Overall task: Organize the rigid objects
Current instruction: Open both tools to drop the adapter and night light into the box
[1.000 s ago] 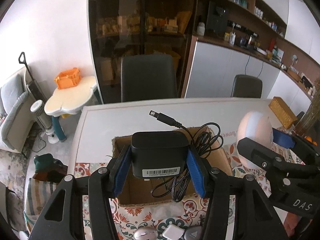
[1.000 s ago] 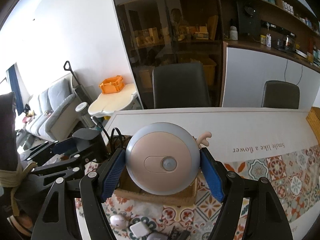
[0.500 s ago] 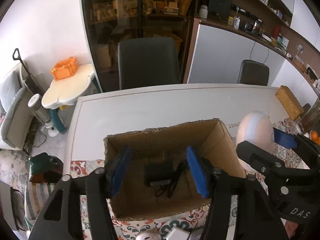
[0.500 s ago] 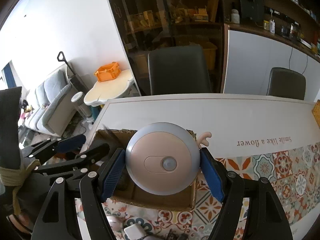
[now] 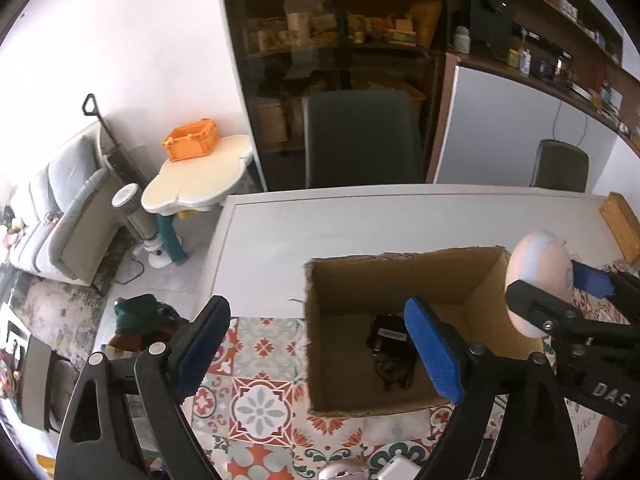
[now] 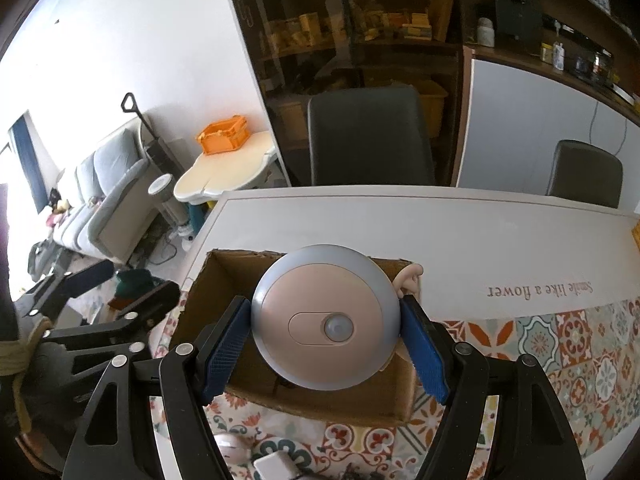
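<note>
An open cardboard box (image 5: 404, 280) stands on a patterned mat (image 5: 260, 364) laid over a white table (image 5: 360, 216), and serves as the landmark here. On the box floor, toward its near side, lies a black adapter (image 5: 390, 330) with its cable (image 5: 394, 372) bunched just in front of it, label facing up.

The left gripper (image 5: 316, 344) hangs over the box's left wall, empty. Its jaws are opening and stand wide apart with nothing between them: one blue pad is out over the mat left of the box, the other is over the box interior, near the adapter but not touching it.

The right gripper (image 6: 326, 336) is at the box's right side, clamped on a round pink-and-grey lamp (image 6: 326, 320). Both blue pads press on the lamp's sides. The lamp's flat pink face, with an oval switch, points toward the wrist camera, and a small antler-like nub sticks out behind it on the right. From the right wrist view the lamp hangs above the box opening; from the left wrist view it sits at the box's right rim.

In front of the box, at the near edge of the mat, lie a pinkish mouse (image 6: 232, 450) and a small white block (image 6: 276, 466), both partly cut off. Beyond the box, a dark chair (image 5: 360, 136) stands at the table's far edge.
</note>
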